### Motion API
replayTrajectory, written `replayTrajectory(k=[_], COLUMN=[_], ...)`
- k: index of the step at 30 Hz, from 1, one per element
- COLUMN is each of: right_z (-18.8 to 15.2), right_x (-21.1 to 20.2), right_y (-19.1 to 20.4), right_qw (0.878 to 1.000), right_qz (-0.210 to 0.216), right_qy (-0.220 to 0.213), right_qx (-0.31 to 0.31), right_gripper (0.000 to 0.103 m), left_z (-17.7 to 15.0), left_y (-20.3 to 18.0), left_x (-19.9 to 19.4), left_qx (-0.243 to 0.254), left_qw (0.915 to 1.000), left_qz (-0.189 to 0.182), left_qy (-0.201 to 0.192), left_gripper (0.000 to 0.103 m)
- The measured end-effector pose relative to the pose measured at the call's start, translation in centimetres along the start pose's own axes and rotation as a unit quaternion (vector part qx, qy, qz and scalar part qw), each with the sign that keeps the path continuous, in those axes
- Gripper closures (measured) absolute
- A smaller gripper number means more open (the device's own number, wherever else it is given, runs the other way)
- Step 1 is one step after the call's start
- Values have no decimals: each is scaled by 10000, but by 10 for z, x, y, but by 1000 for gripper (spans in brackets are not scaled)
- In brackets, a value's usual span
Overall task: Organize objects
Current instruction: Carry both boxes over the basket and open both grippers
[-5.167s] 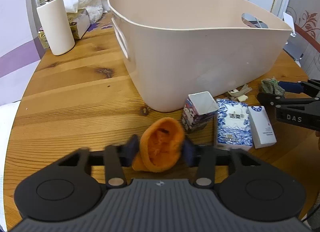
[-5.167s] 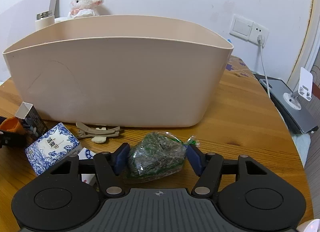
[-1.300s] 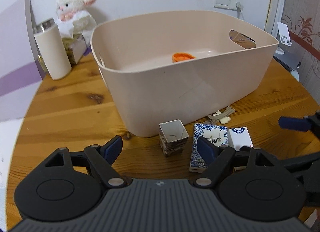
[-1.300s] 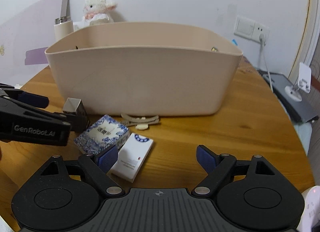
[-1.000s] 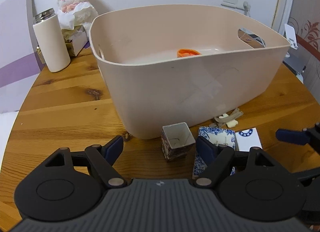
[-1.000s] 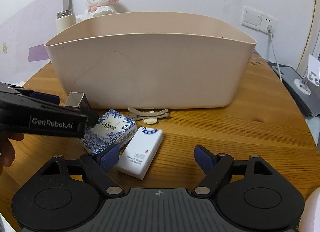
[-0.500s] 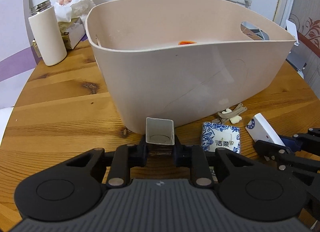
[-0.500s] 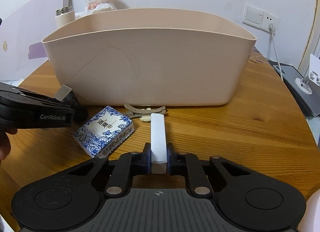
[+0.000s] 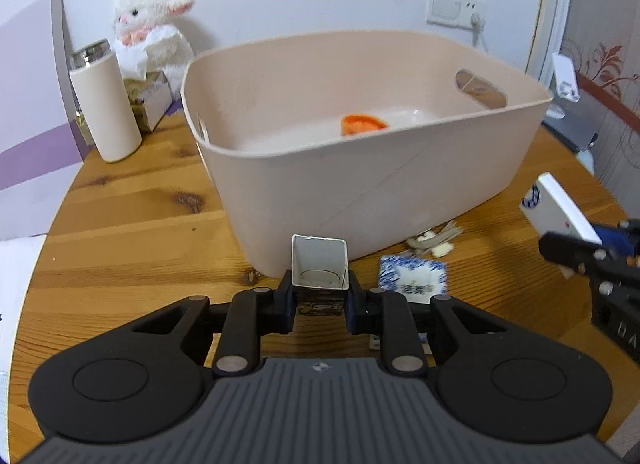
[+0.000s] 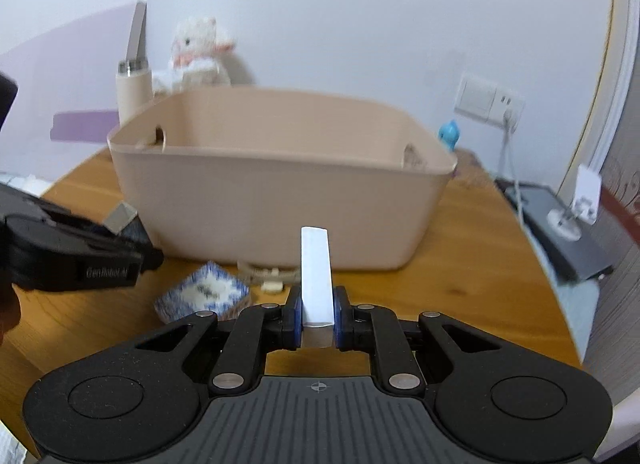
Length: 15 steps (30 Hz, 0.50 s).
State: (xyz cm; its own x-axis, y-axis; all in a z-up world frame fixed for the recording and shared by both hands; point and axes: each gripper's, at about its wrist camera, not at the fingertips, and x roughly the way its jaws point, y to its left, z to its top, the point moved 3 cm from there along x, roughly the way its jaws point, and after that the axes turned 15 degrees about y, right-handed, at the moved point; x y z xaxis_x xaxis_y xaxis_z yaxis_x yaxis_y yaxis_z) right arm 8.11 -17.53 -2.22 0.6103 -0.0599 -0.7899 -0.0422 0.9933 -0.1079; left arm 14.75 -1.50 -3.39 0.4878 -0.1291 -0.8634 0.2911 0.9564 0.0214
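Two loads in the air at once, both aimed at the large beige plastic tub [image 9: 360, 200] standing toward the far side of the round wooden table [image 9: 132, 232].

Left gripper [image 9: 319, 300]: jaws pressed in on the lower sides of a small open-topped square carton with a white inside [image 9: 319, 268], mouth kept upward, held just in front of the tub's near wall. Likely gripped low so the open top stays clear and nothing inside tips out, though any contents cannot be made out.

Right gripper [image 10: 317, 324]: jaws pinching a flat white rectangular box [image 10: 316, 276] by its broad faces, narrow edge on to the camera, raised off the table and pointed at the tub's near wall. Seen from the left wrist, same box [image 9: 560, 212] tilted, a blue round mark on its face, out by the table's right edge.

Already in the tub: an orange rounded item [image 9: 362, 124] on the floor toward the far right corner.

Left on the table, close against the tub's near wall: a blue-and-white patterned tissue pack [image 9: 412, 278] and a pale beige hair clip [image 9: 434, 240] just beyond it.

Judged stage: mid-carry, both pieces lifted but neither over the rim. Next call: rising enough to clear the rim before letting go, and keeping the two grippers apart over the opening.
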Motion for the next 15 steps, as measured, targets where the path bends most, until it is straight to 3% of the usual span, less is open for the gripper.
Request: replayTrajectory(k=[15], right_z=[44], right_x=[-58], right_y=[2], right_qw=[9941], right_qz=[-273], right_qy=[-1046], right_qx=[-121], right_gripper=[90], left_z=[24], left_y=[4], left_x=[-77], left_qx=[-49], left_qw=[9957], left_qz=[-115], left_qy=[-915], left_gripper=[78])
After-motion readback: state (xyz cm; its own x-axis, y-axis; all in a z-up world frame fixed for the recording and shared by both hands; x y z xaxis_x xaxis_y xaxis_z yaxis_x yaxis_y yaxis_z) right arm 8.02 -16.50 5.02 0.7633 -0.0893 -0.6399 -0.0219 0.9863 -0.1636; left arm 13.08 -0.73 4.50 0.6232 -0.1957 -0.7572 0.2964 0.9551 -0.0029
